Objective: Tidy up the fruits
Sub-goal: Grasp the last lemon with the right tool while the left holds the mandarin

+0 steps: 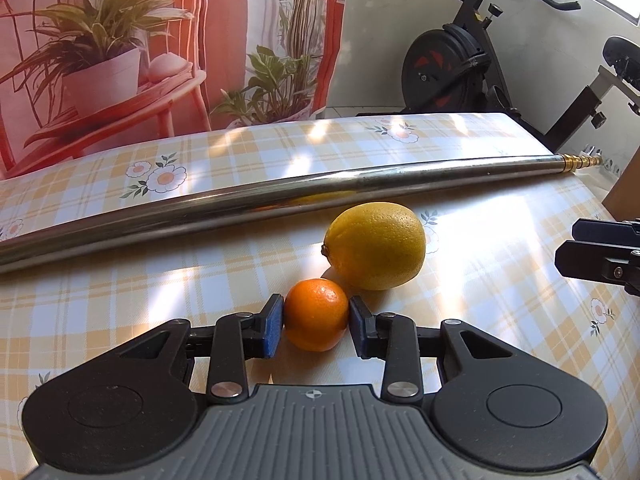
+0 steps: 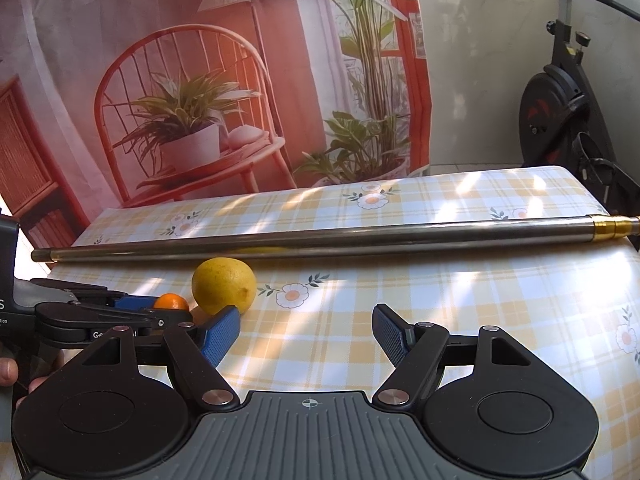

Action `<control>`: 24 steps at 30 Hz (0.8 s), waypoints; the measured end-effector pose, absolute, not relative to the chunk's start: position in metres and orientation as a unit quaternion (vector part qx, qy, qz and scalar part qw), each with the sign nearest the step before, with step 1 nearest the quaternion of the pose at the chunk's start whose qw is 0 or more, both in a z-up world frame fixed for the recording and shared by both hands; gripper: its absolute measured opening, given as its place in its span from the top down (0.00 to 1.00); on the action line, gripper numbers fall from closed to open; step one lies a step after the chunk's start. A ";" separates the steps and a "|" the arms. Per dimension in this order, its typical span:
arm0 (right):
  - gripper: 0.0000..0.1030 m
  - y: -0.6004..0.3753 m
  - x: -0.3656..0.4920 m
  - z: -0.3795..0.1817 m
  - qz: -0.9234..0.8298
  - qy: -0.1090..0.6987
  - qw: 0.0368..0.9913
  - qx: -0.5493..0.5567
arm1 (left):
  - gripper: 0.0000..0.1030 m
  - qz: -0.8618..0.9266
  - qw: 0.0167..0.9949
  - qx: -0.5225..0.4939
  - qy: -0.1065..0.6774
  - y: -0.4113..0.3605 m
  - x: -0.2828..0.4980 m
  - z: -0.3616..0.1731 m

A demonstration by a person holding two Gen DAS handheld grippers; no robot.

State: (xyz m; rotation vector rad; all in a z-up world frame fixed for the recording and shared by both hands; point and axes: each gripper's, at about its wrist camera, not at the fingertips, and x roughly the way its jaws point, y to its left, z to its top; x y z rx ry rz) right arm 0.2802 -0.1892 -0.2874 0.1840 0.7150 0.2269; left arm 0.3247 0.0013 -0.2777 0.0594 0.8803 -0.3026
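A small orange [image 1: 316,320] rests on the checked tablecloth [image 1: 500,320], touching a larger yellow lemon [image 1: 376,246] just behind it. My left gripper [image 1: 316,304] is shut on the orange, with a blue pad against each side. In the right wrist view the lemon [image 2: 224,288] lies to the left, and the orange [image 2: 171,303] peeks out between the left gripper's [image 2: 166,311] fingers. My right gripper [image 2: 306,322] is open over bare tablecloth to the right of the fruit, with nothing between its pads. It also shows at the right edge of the left wrist view [image 1: 600,258].
A long metal rod [image 1: 280,196] with a brass tip lies across the table behind the fruit. A printed backdrop [image 1: 120,40] of plants hangs past the far edge. An exercise bike [image 1: 460,68] stands at the back right. A person's hand [image 2: 8,372] holds the left gripper.
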 end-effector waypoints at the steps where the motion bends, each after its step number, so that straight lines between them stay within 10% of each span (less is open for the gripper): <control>1: 0.32 -0.188 0.282 -0.287 0.114 0.348 0.926 0.090 | 0.64 -0.148 0.895 0.030 0.420 0.003 0.321 -0.275; 24: 0.33 -0.092 0.367 -0.315 0.200 0.378 0.904 0.010 | 0.64 -0.068 0.928 -0.076 0.360 0.080 0.242 -0.218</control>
